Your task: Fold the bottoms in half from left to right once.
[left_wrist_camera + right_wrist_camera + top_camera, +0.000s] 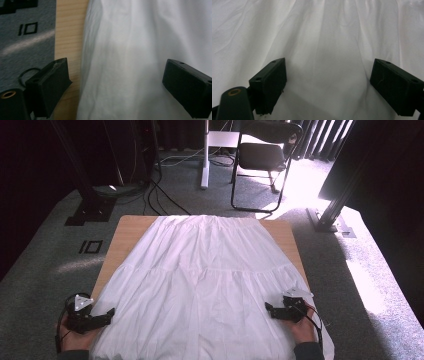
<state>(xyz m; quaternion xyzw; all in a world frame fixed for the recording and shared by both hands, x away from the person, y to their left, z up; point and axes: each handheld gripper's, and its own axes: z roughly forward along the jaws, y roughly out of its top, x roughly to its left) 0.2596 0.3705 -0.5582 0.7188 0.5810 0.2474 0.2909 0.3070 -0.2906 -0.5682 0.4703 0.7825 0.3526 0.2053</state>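
Grey carpet [45, 265] surrounded a wooden tabletop [127, 227] over which a white skirt [205, 280] lay spread flat, its wide hem hanging toward the person at 6 o'clock and its gathered waistband [207, 219] at 12 o'clock.

Nearest, at about 7 o'clock, the left gripper [111, 312] sat just off the skirt's left edge, its jaws wide apart and holding nothing; in the left gripper view [117, 82] one jaw stood over bare wood and carpet, the other over the cloth, with the skirt's side edge between them. At about 5 o'clock the right gripper [268, 308] rested over the hem's right part, jaws equally wide and empty, white fabric lying slack between them in the right gripper view [328, 85].

Farther off, beyond the tabletop at 12 o'clock, stood a black folding chair [262, 155] and a white pole [204, 155], with cables [160, 195] on the floor.

By my reading, the work stood at its opening step: both grippers lined up to take the lower corners for a first fold. Next, each would need to sink onto the cloth, pinch a single edge cleanly, and lift evenly so the skirt does not skew.
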